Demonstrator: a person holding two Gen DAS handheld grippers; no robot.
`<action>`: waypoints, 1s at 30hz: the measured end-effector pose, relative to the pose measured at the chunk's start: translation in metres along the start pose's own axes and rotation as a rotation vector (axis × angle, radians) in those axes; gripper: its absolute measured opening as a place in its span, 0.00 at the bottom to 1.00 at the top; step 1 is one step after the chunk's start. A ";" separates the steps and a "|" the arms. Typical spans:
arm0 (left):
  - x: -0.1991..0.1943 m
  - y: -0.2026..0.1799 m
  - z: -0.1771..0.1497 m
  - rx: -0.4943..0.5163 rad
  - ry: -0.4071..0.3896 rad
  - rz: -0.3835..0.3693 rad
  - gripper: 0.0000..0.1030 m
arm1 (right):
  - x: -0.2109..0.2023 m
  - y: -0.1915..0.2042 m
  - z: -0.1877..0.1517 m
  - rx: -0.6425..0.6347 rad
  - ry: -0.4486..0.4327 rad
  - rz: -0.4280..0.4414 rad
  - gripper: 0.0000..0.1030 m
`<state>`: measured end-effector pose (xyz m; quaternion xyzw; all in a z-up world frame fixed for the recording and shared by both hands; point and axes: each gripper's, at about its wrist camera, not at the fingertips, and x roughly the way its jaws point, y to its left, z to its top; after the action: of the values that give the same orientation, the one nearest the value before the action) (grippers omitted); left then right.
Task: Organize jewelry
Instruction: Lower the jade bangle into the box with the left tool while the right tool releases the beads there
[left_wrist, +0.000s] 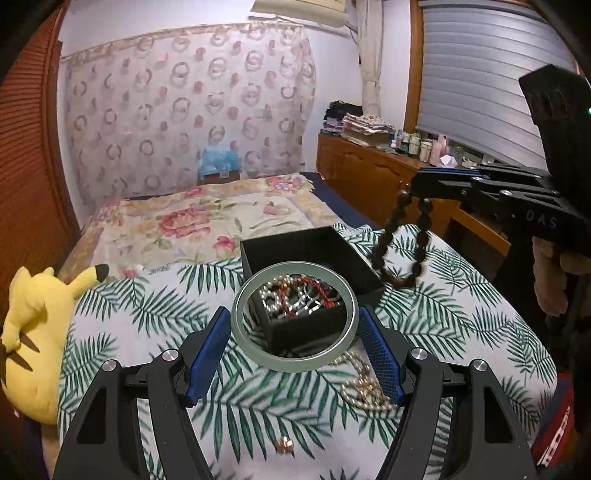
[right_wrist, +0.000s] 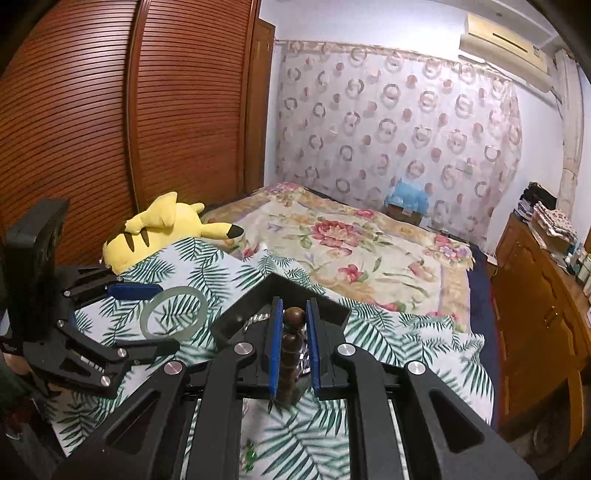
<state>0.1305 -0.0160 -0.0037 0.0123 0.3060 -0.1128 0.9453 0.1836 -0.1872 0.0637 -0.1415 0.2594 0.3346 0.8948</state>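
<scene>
My left gripper (left_wrist: 295, 325) is shut on a pale green jade bangle (left_wrist: 242, 325), held just above the near corner of a black box (left_wrist: 306, 243) on the fern-print cloth. The box holds pearl strands and a red cord (left_wrist: 299, 295). My right gripper (right_wrist: 293, 314) is shut on a dark wooden bead bracelet (right_wrist: 293, 319), which hangs in a loop (left_wrist: 404, 240) over the box's right edge. The bangle also shows in the right wrist view (right_wrist: 147, 314) with the left gripper (right_wrist: 147, 317) around it. A pearl necklace (left_wrist: 364, 387) and a small copper ring (left_wrist: 284, 445) lie on the cloth.
A yellow plush toy (left_wrist: 33, 332) lies at the cloth's left edge. A floral bedspread (left_wrist: 207, 221) stretches behind. A wooden dresser (left_wrist: 369, 177) with bottles and folded cloth stands at right. Green beads (right_wrist: 249, 456) lie on the cloth under my right gripper.
</scene>
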 end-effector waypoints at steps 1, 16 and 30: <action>0.003 0.001 0.003 0.000 0.002 0.003 0.66 | 0.005 -0.003 0.004 -0.001 0.000 0.006 0.14; 0.047 0.013 0.031 0.012 0.037 0.030 0.66 | 0.087 -0.034 0.020 0.025 0.055 0.056 0.15; 0.096 0.005 0.047 0.049 0.098 0.025 0.66 | 0.096 -0.057 -0.004 0.086 0.078 0.052 0.26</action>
<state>0.2342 -0.0356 -0.0214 0.0449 0.3486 -0.1078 0.9300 0.2820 -0.1805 0.0119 -0.1090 0.3118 0.3404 0.8803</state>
